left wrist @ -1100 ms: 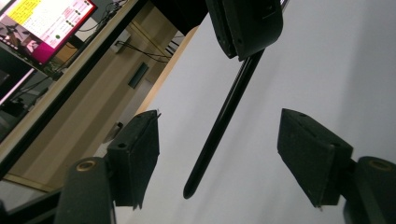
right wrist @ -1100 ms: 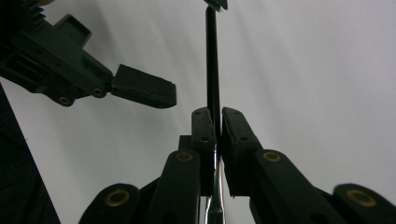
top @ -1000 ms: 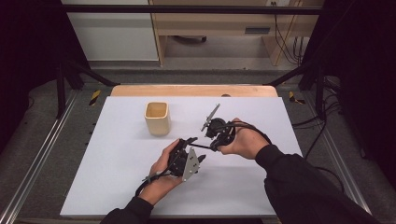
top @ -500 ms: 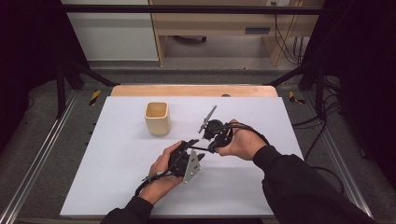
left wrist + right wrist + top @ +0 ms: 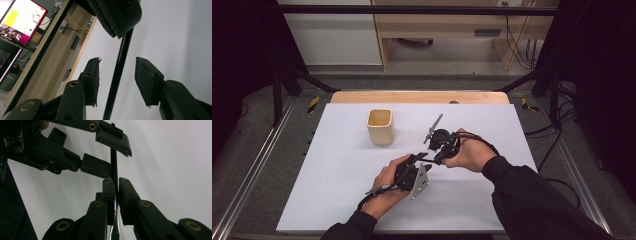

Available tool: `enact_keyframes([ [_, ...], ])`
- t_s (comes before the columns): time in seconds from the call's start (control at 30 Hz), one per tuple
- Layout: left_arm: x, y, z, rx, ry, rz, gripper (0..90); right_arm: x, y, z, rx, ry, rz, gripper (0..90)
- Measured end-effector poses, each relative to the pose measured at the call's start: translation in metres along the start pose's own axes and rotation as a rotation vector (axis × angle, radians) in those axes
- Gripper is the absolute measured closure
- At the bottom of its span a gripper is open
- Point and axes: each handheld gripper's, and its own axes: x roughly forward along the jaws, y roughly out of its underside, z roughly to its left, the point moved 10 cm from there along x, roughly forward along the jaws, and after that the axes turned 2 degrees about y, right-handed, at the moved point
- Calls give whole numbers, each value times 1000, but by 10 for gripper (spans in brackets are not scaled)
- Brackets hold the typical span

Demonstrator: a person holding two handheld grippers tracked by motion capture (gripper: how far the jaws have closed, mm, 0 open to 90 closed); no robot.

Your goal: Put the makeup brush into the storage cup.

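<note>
A thin black rod (image 5: 113,162) with a silvery lower part is clamped upright between the pads of my right gripper (image 5: 115,181), which is shut on it. My left gripper (image 5: 118,60) faces it from the other side. The rod (image 5: 117,85) runs up between the left jaws, which have just been closing; both pads still stand clear of it. In the high view the two grippers meet tip to tip at mid-table: the left gripper (image 5: 423,159) reaches up and right, and the right gripper (image 5: 434,158) reaches down and left.
A pale wooden square cup (image 5: 380,126) stands upright on the white tabletop (image 5: 337,165), behind and left of the hands. The table's wooden back edge (image 5: 412,96) lies beyond it. A lit monitor (image 5: 20,22) shows far off in the left gripper view.
</note>
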Motion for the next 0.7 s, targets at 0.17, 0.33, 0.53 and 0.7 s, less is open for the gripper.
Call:
enact_keyframes([
  [0.17,1,-1,-1,10,-4,-2,579,0,0,0,-5,0,5,841],
  [0.33,0,0,0,30,-1,9,623,2,0,1,-9,-2,6,841],
  [0.53,1,0,-2,27,3,2,663,2,0,1,-25,-6,6,840],
  [0.7,1,-1,-4,50,9,5,697,3,-1,3,-21,-13,3,840],
])
